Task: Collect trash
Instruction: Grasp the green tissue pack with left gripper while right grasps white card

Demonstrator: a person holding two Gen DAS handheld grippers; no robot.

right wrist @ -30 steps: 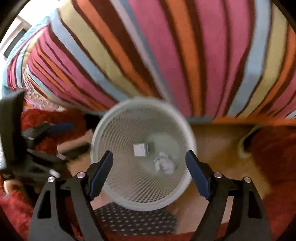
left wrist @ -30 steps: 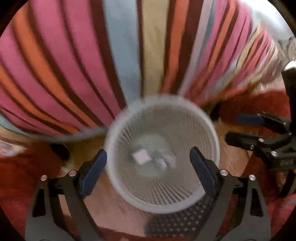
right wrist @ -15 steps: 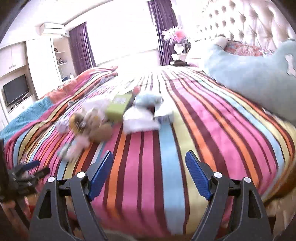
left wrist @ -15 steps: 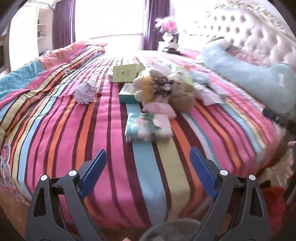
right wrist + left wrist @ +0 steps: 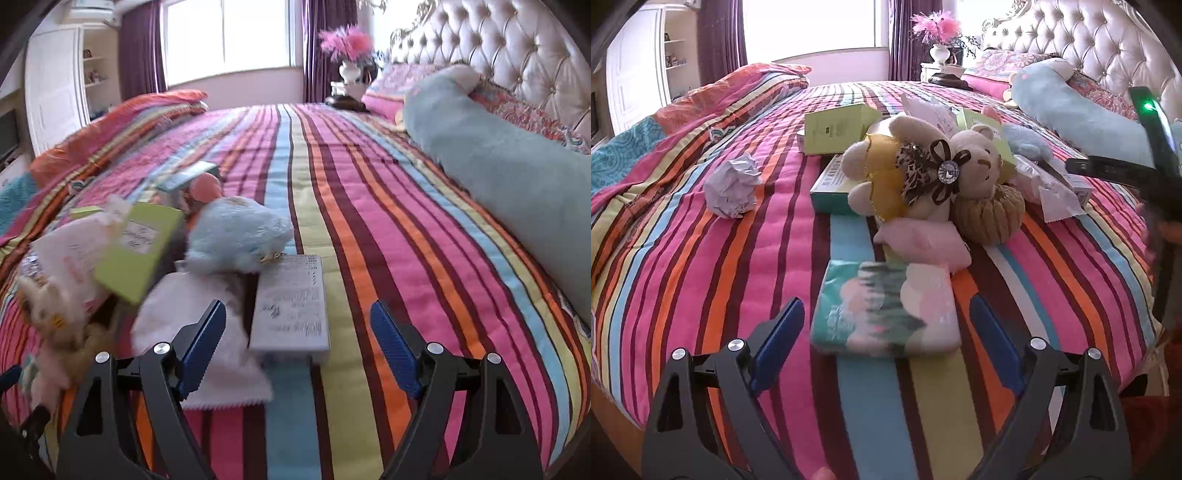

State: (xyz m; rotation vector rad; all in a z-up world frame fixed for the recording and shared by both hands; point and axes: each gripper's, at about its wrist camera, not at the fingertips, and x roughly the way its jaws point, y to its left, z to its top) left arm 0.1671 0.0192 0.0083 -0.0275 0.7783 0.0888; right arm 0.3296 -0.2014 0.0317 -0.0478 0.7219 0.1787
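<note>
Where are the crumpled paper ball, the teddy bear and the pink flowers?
crumpled paper ball (image 5: 731, 190), left wrist view, middle of the wad.
teddy bear (image 5: 984, 160), left wrist view, its face.
pink flowers (image 5: 345, 42), right wrist view, the blooms.

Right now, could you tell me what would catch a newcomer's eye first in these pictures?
The boldly striped bedspread fills both views. At its middle lies a heap of plush toys, led by a teddy bear, among boxes and wrappers, with a crumpled paper ball apart to their left. A tufted headboard rises at the far right.
</note>
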